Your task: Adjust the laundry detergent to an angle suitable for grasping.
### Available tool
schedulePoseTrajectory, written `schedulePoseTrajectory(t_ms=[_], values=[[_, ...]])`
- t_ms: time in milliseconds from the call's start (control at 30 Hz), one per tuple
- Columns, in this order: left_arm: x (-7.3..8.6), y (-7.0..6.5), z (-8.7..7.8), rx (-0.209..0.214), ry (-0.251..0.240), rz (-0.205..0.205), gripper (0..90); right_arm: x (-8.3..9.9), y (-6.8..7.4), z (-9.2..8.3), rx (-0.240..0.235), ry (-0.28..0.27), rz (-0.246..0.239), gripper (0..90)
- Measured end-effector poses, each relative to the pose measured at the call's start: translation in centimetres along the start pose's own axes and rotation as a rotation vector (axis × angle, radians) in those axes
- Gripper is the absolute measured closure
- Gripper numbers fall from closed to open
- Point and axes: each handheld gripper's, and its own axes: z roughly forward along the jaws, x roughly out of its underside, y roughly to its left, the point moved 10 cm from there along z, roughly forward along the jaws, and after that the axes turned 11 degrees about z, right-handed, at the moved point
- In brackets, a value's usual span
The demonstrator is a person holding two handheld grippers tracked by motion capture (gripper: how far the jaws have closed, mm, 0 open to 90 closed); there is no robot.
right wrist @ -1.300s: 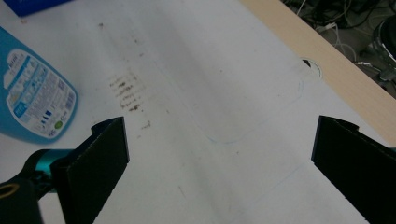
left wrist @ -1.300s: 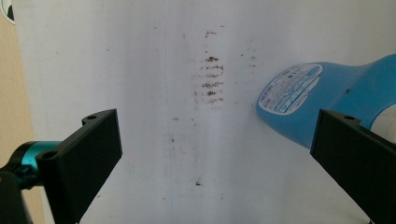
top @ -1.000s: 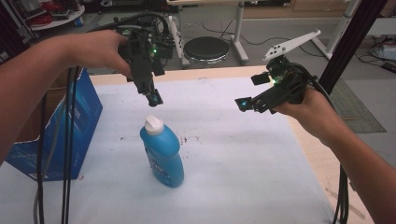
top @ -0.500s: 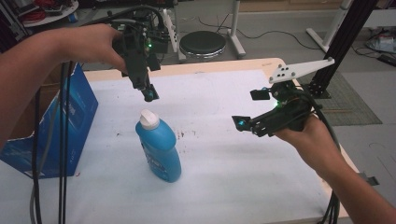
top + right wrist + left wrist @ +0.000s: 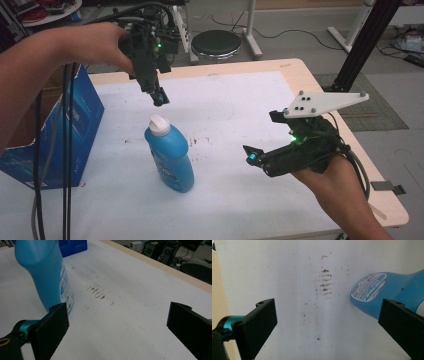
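A blue bottle (image 5: 169, 157) with a white cap stands upright on the white table cover (image 5: 235, 100), left of the middle. My left gripper (image 5: 156, 94) hangs just above and behind the cap and points down. In the left gripper view it (image 5: 328, 306) is open, with the bottle (image 5: 384, 288) beside its right jaw. My right gripper (image 5: 262, 136) sits low over the table to the right of the bottle and points at it. Its jaws are open in the right gripper view (image 5: 120, 307), with the bottle (image 5: 42, 272) beyond the left jaw.
An open blue box (image 5: 55, 135) stands at the table's left edge, close to the bottle. Brown smudges (image 5: 194, 141) mark the cover beside the bottle. A black frame post (image 5: 367, 42) rises past the right edge. A round stool (image 5: 216, 44) is behind the table.
My right gripper has dropped lower and come toward the near side of the table, still facing the bottle. The left gripper stays above the cap. The bottle has not moved.
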Motion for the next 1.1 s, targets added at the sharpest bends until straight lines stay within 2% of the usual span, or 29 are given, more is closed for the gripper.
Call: schedulePoseTrajectory(t_ms=[133,300,367,400,533,633,867,1100], values=[[-0.1,-0.1,-0.1,-0.002,-0.004,0.002,2.0,0.1,0.1,-0.8,-0.003,-0.009,0.042,3.2],[-0.1,-0.1,-0.2,-0.004,-0.008,0.004,2.0,-0.2,1.1,-1.1,-0.002,-0.031,0.055,3.2],[0.0,-0.1,-0.2,-0.005,-0.009,0.006,2.0,0.0,3.0,-0.4,-0.007,-0.045,0.054,3.2],[0.0,-0.1,-0.2,-0.003,-0.008,0.006,2.0,0.0,3.0,-0.4,-0.007,-0.045,0.054,3.2],[-0.2,-0.1,-0.1,-0.002,-0.007,0.011,2.0,0.9,4.8,1.0,-0.028,-0.036,0.064,3.2],[-0.2,-0.1,-0.1,-0.001,-0.009,0.010,2.0,1.4,5.6,2.1,-0.033,-0.034,0.074,3.2],[-0.2,0.0,0.0,-0.002,-0.008,0.011,2.0,1.5,7.3,4.1,-0.036,-0.057,0.087,3.2],[-0.2,0.0,0.1,0.000,-0.007,0.010,2.0,0.8,8.8,5.9,-0.058,-0.092,0.090,3.1]])
